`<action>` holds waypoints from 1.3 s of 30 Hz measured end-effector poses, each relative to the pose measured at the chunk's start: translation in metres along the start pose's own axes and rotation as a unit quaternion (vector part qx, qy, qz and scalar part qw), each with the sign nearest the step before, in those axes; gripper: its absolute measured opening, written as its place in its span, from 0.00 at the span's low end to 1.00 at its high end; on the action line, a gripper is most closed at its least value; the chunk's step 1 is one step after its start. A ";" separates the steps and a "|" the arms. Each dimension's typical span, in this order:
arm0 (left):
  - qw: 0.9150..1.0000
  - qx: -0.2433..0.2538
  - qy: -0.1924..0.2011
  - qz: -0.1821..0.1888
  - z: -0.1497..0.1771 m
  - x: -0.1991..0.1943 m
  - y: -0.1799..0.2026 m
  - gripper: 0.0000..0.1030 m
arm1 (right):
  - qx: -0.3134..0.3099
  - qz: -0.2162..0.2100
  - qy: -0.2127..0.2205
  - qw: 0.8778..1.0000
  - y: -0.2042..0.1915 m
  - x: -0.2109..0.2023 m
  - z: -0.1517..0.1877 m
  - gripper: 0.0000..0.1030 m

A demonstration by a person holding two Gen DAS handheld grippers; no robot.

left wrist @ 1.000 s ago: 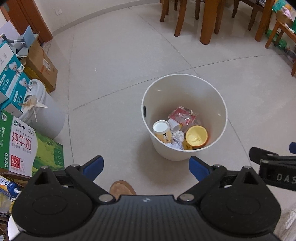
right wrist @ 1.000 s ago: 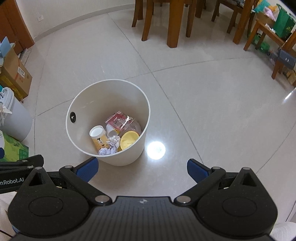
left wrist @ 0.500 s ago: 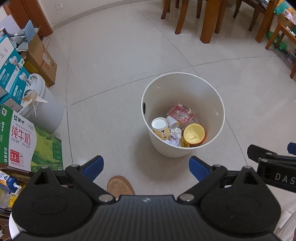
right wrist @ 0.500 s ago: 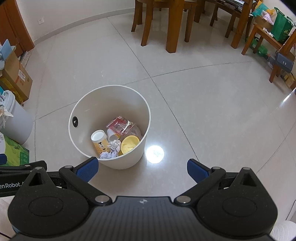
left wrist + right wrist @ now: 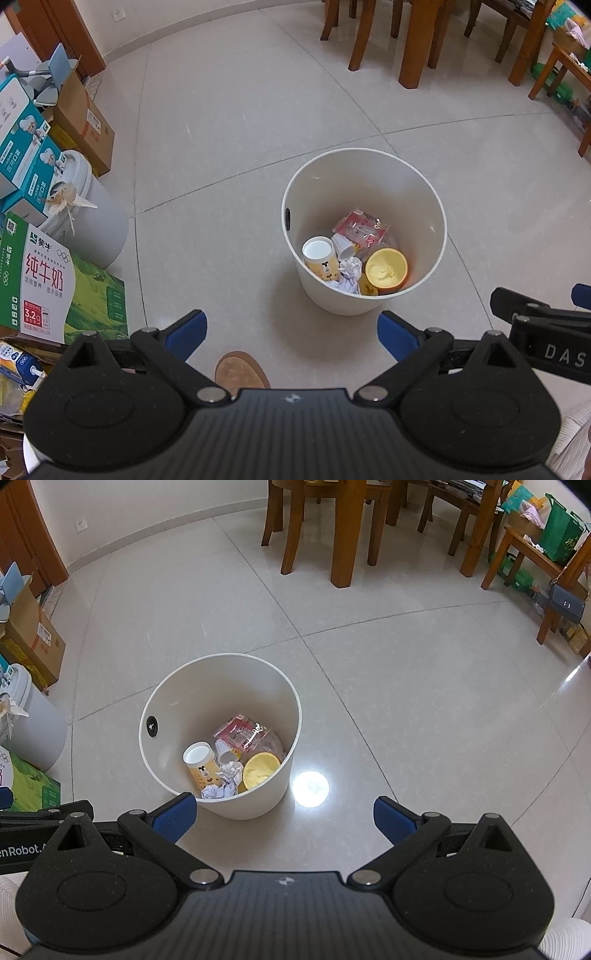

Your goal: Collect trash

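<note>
Left wrist view: white bin (image 5: 424,192) is seen upright on tiled floor (image 5: 229,122), trash (image 5: 354,254) lying at its bottom. Left gripper (image 5: 291,332) and right gripper (image 5: 284,814) are held above, jaws spread wide, empty.

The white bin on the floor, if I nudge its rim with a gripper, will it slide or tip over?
The white bin probably slides rather than tips: the tile floor looks glossy. It is likely light, holding only a few pieces such as a paper cup and crumpled paper. A high push on its tall, narrow-based wall could still tilt it.
</note>
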State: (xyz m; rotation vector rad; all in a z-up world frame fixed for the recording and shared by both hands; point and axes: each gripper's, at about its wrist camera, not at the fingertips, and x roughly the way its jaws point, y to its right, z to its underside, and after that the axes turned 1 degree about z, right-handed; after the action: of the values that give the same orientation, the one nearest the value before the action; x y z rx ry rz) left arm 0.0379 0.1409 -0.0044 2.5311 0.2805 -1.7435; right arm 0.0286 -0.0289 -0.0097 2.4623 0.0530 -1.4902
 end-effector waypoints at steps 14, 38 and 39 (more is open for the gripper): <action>1.000 -0.001 -0.001 -0.001 -0.002 -0.002 0.000 0.96 | 0.002 -0.001 0.000 1.000 0.000 0.000 -0.001 1.00; 1.000 -0.002 0.000 -0.001 -0.003 -0.004 -0.001 0.96 | 0.004 -0.004 0.001 1.000 0.002 0.000 -0.001 1.00; 1.000 -0.002 0.000 -0.001 -0.003 -0.004 -0.001 0.96 | 0.005 -0.004 0.000 1.000 0.001 0.000 -0.001 1.00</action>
State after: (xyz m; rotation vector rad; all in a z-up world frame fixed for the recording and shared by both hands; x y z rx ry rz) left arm 0.0390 0.1416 0.0005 2.5300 0.2865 -1.7424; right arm 0.0295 -0.0298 -0.0091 2.4727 0.0552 -1.4959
